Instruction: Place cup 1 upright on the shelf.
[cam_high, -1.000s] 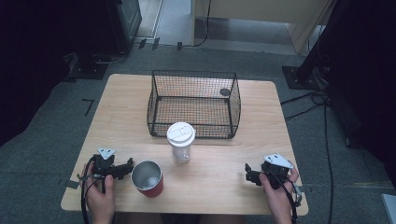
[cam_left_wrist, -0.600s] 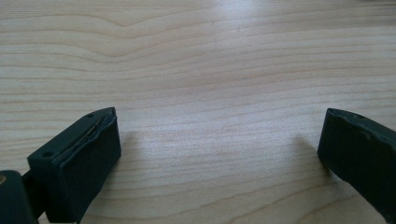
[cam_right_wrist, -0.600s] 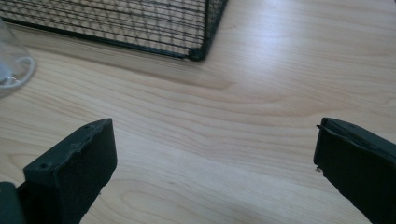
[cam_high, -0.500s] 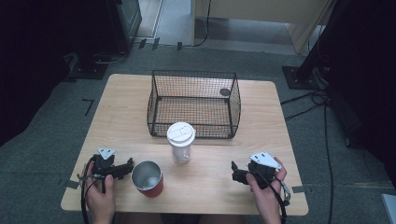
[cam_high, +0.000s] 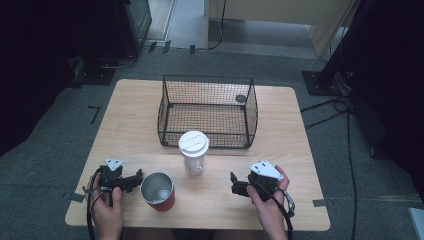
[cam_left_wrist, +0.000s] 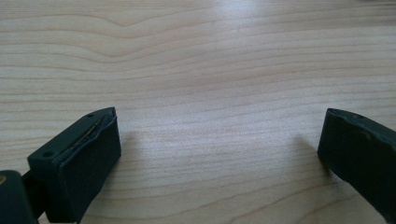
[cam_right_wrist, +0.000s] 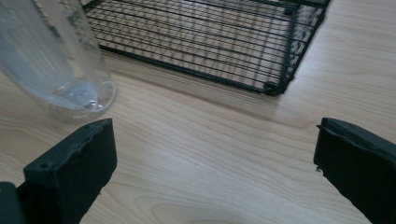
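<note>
- Right claw (cam_high: 233, 184) wide open, holds nothing, aimed toward clear plastic cup with white lid (cam_high: 193, 152); tall and light, a knock from one jaw could tip it.
- Left claw (cam_high: 138, 177) wide open, empty, just beside red metal tumbler (cam_high: 158, 190); a sideways bump could shove it.
- Cup near table (cam_high: 130, 125) middle, looks empty; tumbler looks empty.
- Black wire basket (cam_high: 207, 111) behind cup, small dark round item (cam_high: 241, 98) at its back right.

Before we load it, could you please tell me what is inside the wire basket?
The wire basket holds one small dark round thing near its far right corner; otherwise wood shows through its mesh. Nothing hidden.
</note>
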